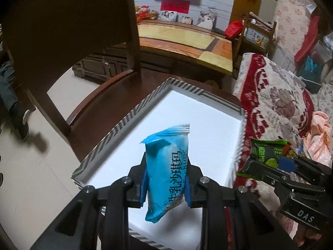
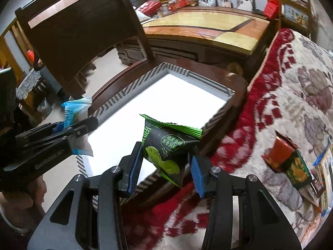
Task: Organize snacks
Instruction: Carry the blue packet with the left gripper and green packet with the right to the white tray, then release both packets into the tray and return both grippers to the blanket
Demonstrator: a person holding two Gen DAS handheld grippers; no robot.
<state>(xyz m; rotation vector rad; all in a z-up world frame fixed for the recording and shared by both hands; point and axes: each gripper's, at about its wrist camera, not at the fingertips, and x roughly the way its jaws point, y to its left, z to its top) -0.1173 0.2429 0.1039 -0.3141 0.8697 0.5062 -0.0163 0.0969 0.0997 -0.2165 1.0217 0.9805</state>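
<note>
- The blue snack packet (image 1: 166,173) stands upright between the blue pads of the left gripper (image 1: 166,182), clamped on both sides at its middle, its crimped top end pointing away from the camera.
- It hangs above the white inside of the tray (image 1: 208,137), over the near half, closer to the near edge than to the far one.
- In the right wrist view the same blue snack packet (image 2: 77,114) shows just outside the tray's left edge line, gripped by the left gripper (image 2: 79,131).
- The green-and-black snack packet (image 2: 168,150) is pinched between the pads of the right gripper (image 2: 166,166), tilted, one corner hanging down below the pads.
- It is held over the tray's near right corner, about at the striped rim (image 2: 216,116).
- From the left wrist view the green-and-black snack packet (image 1: 268,154) and the right gripper (image 1: 270,166) sit just beyond the tray's right edge, above the blanket (image 1: 276,104).
- The tray, white inside with a grey-and-white striped rim, lies on the seat of a dark wooden chair (image 1: 68,31), reaching its right edge.
- The red-and-cream floral blanket (image 2: 291,83) lies right of the chair.
- An orange-and-green packet (image 2: 289,162) lies on that blanket, well apart from the tray.
</note>
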